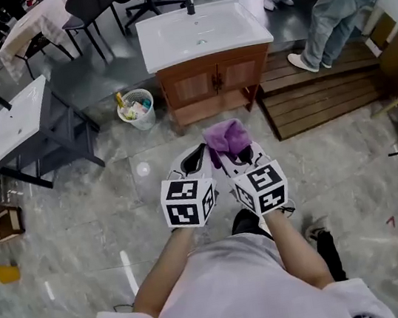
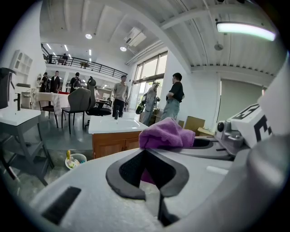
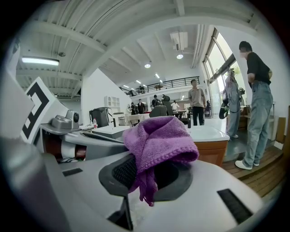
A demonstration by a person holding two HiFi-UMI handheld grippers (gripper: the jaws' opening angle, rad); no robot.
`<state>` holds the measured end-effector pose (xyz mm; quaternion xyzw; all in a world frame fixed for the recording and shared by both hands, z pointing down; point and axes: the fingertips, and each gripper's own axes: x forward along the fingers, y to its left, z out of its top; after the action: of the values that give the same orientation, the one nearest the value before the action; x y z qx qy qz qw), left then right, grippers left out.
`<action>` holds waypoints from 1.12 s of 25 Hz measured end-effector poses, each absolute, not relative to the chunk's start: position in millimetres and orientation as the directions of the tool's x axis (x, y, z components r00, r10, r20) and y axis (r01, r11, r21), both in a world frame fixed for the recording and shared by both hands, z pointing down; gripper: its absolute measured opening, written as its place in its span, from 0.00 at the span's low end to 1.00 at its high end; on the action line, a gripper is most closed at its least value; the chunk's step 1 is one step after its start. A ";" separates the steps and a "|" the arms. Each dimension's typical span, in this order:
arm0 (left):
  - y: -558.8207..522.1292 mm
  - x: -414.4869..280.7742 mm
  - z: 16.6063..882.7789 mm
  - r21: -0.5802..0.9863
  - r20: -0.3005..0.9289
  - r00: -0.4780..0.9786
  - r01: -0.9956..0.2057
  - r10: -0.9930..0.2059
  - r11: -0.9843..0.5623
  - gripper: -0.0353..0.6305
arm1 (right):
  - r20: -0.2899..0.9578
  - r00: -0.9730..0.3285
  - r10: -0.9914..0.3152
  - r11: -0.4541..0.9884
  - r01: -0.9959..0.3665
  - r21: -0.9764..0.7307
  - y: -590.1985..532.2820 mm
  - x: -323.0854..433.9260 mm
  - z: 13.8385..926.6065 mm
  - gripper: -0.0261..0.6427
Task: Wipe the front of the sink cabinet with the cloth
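**A:** What does the head view show?

**B:** Both grippers are held side by side over the grey floor (image 1: 81, 218). The purple cloth (image 1: 227, 139) is bunched at the tip of the right gripper (image 1: 242, 159), and the left gripper (image 1: 194, 164) is just beside it. The sink cabinet (image 1: 216, 80) stands well ahead of them, apart from the cloth. It has wooden doors under a white basin (image 1: 197, 31). A waste basket (image 1: 136, 108) sits at the cabinet's left and a wooden pallet (image 1: 323, 93) at its right.

**A:** And the left gripper view?

**B:** The left gripper (image 2: 147, 170) has its jaws brought together with nothing pinched between them. The cloth (image 2: 165, 134) rises just past their tips, and a bit of purple shows through the hollow between the pads. The sink cabinet (image 2: 113, 142) is farther off, to the left.

**A:** The right gripper view?

**B:** The right gripper (image 3: 152, 174) is clamped on the cloth (image 3: 158, 140), which folds over the jaw tips with a frayed end hanging down. The sink cabinet (image 3: 213, 152) is behind it, and a person in jeans (image 3: 258, 108) stands to the right.
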<state>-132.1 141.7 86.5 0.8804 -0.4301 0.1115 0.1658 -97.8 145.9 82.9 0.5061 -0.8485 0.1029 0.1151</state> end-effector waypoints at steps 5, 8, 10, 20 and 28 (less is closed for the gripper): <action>94.5 -100.1 86.6 0.189 0.350 0.555 -0.831 -0.755 -0.523 0.06 | 0.315 -0.519 -0.794 0.528 -0.847 -0.064 96.8 -62.5 85.9 0.14; 68.3 -82.7 87.4 0.180 0.358 0.518 -0.855 -0.777 -0.487 0.06 | 0.318 -0.558 -0.766 0.569 -0.820 -0.068 68.0 -44.0 87.3 0.14; 54.3 -74.3 88.6 0.173 0.365 0.491 -0.870 -0.791 -0.461 0.06 | 0.315 -0.586 -0.746 0.596 -0.800 -0.077 52.0 -35.5 88.1 0.14; 18.5 -64.8 104.8 0.140 0.410 0.361 -0.933 -0.838 -0.333 0.06 | 0.278 -0.717 -0.639 0.721 -0.684 -0.106 3.8 -30.2 98.5 0.14; -10.0 -95.4 114.6 0.159 0.415 0.300 -0.953 -0.859 -0.256 0.06 | 0.281 -0.769 -0.574 0.781 -0.617 -0.095 -26.0 -63.6 105.2 0.14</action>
<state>-95.4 -10.0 114.6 0.7830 -0.5786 0.1232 0.1923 -63.6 -26.0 105.2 0.3181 -0.9361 0.0915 0.1192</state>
